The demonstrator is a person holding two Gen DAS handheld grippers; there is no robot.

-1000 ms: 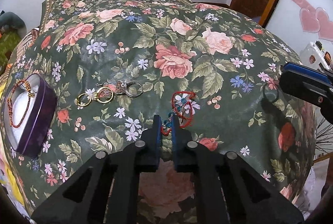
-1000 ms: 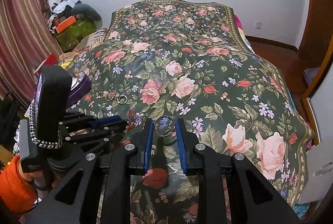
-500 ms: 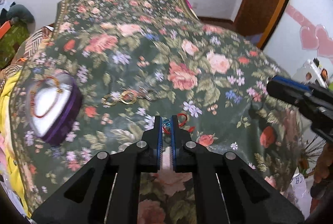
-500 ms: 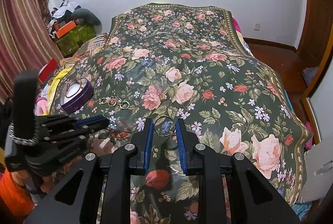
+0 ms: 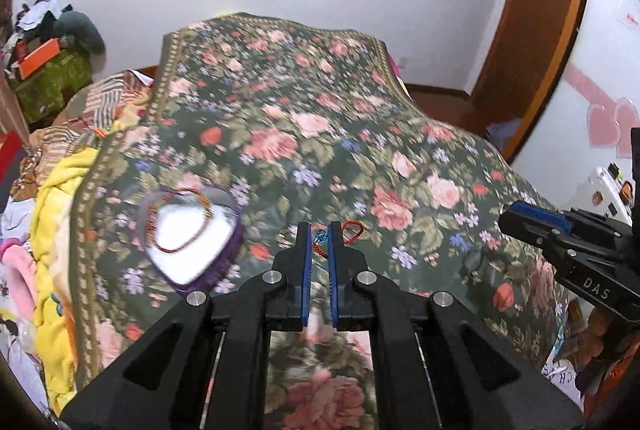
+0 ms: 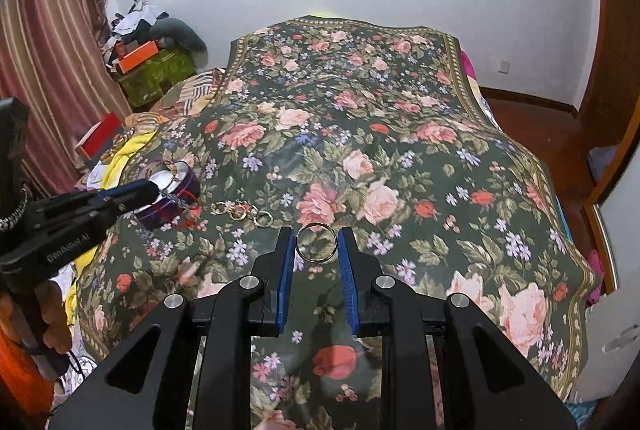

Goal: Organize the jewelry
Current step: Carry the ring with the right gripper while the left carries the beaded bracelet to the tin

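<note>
Both tongs loaded, heading for the box.
My left tongs [image 5: 319, 236] pinched the red cord [image 5: 352, 231]; my right tongs [image 6: 317, 248] gripped a ring [image 6: 316, 241], lifted toward the box [image 5: 188, 244] at frame left.

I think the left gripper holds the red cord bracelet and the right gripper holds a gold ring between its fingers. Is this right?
Not quite. The ring between the fingers of the right gripper is silver, not gold, as the right wrist view shows; the gold rings lie on the bedspread. The rest holds: the left gripper is shut on the red cord bracelet.
</note>
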